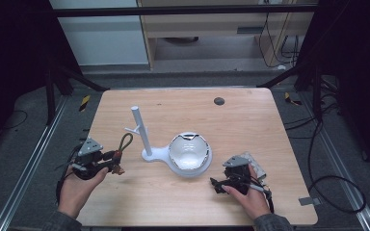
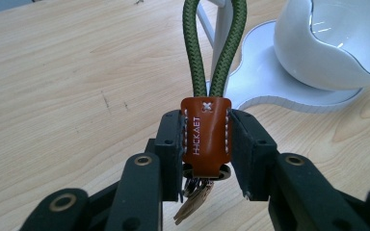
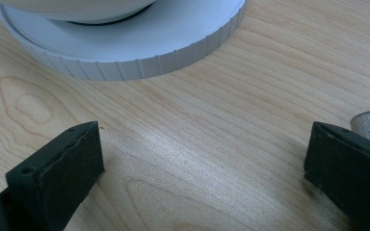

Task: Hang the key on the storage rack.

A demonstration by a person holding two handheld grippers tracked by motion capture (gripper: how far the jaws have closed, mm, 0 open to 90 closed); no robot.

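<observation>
Meanwhile, white bowl point(image 1: 189, 151) sits empty on the stand's base point(image 1: 160, 154).

keychain point(image 2: 205, 137): green braided cord loop on brown leather tab with white stitching, small metal ring below; tab upright, held off table, loop pointing toward white stand.

a white stand point(image 1: 147, 144) with a white bowl point(image 1: 189, 151) rests on the wooden table point(image 1: 250, 120).

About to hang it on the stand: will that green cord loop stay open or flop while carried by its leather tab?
The green cord loop probably stays open: it stands up from the leather tab in the left gripper. Thick braiding suggests stiffness; it looks light.
</observation>
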